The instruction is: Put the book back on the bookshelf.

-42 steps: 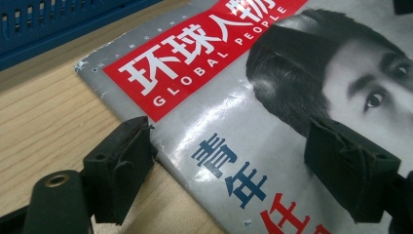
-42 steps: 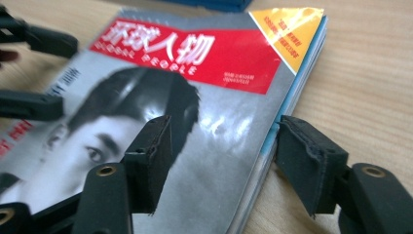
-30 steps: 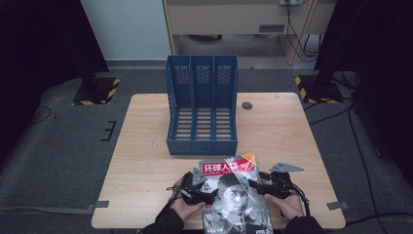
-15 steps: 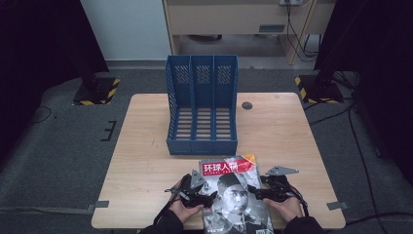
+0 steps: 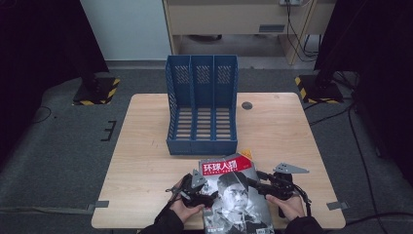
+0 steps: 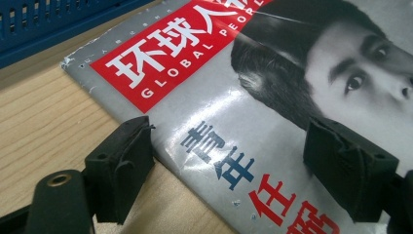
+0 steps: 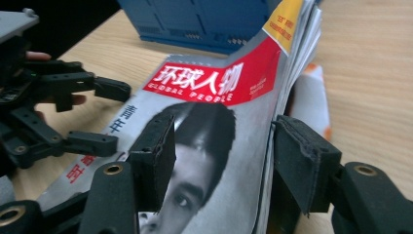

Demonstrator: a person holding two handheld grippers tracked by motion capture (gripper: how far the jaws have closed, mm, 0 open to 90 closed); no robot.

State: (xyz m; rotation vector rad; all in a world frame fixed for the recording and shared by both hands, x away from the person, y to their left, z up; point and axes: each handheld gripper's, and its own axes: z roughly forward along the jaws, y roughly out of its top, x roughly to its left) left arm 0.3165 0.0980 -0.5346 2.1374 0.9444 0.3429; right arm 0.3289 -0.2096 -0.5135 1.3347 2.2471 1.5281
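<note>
While both hands work at the near table edge: the magazine (image 5: 236, 192) lies flat there, its foot overhanging the edge.
Room ahead: bare table (image 5: 141, 146) to the left and right; the blue file rack (image 5: 202, 105) stands just beyond the magazine's top.
Left gripper (image 6: 243, 161): jaws wide apart, one at the magazine's left edge, one above the cover, not pinching.
Right gripper (image 7: 221, 161): jaws have just been closing, straddling the lifted right edge; whether they are pressing it, I cannot tell.
</note>
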